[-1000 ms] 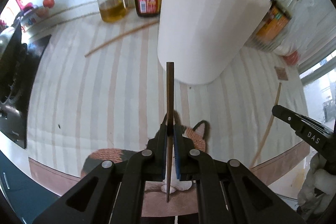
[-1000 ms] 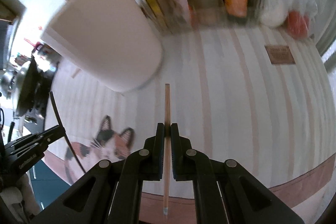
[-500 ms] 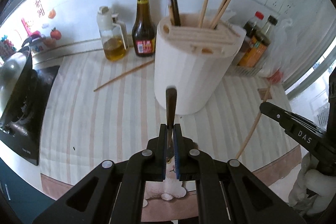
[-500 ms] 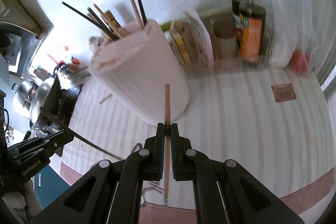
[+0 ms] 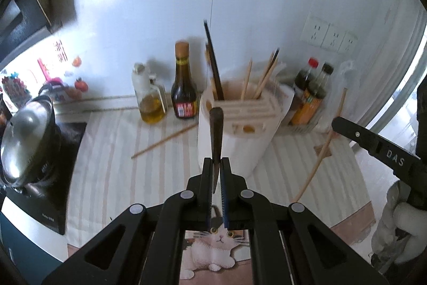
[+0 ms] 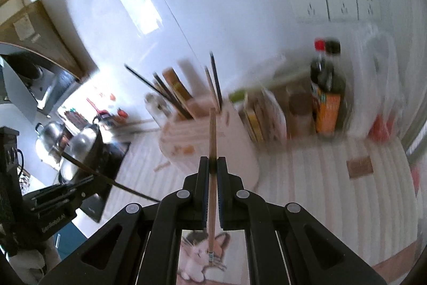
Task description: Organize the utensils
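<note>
My left gripper (image 5: 216, 163) is shut on a dark brown chopstick (image 5: 215, 130) that points up and forward, its tip in front of the white utensil holder (image 5: 234, 135). The holder stands on the striped mat and has several chopsticks standing in it. My right gripper (image 6: 212, 162) is shut on a light wooden chopstick (image 6: 212, 135), also raised toward the utensil holder (image 6: 213, 140). In the left wrist view the right gripper (image 5: 373, 140) shows at the right with its light chopstick (image 5: 323, 151). The left gripper (image 6: 53, 199) shows low on the left in the right wrist view.
One loose light chopstick (image 5: 162, 142) lies on the mat left of the holder. An oil jug (image 5: 150, 103) and a sauce bottle (image 5: 184, 95) stand behind it; more bottles (image 5: 309, 98) sit at the right. A lidded pot (image 5: 24, 143) is on the stove at the left.
Both grippers have risen with their chopsticks. The holder, close and seen from its side before, now lies lower and farther, with its top and the wall behind in view.
</note>
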`<action>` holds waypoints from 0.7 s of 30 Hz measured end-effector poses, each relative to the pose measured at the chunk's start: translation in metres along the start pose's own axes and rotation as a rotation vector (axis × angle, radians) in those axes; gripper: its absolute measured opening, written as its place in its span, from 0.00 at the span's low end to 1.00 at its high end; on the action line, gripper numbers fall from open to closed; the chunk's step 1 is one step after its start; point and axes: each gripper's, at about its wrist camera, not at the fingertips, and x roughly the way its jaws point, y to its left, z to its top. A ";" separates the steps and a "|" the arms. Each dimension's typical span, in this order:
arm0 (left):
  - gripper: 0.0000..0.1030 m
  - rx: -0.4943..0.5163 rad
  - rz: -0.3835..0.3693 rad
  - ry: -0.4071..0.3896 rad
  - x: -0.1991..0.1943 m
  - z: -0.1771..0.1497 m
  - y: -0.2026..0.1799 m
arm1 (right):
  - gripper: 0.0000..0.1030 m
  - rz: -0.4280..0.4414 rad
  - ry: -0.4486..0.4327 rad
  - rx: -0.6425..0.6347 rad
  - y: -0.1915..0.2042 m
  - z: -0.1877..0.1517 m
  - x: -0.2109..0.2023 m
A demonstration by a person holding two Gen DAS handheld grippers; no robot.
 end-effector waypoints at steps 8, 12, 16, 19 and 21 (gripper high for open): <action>0.03 -0.001 -0.013 -0.091 -0.039 0.032 -0.001 | 0.05 0.037 -0.099 -0.055 0.025 0.051 -0.028; 0.03 0.004 -0.019 -0.123 -0.051 0.045 -0.005 | 0.05 0.040 -0.138 -0.080 0.038 0.074 -0.033; 0.03 0.003 -0.025 -0.169 -0.064 0.063 -0.010 | 0.05 0.034 -0.175 -0.108 0.049 0.101 -0.035; 0.02 -0.007 -0.028 -0.200 -0.068 0.081 -0.010 | 0.05 0.026 -0.198 -0.119 0.055 0.118 -0.034; 0.01 -0.014 -0.026 -0.216 -0.067 0.095 -0.010 | 0.05 0.017 -0.208 -0.124 0.057 0.129 -0.030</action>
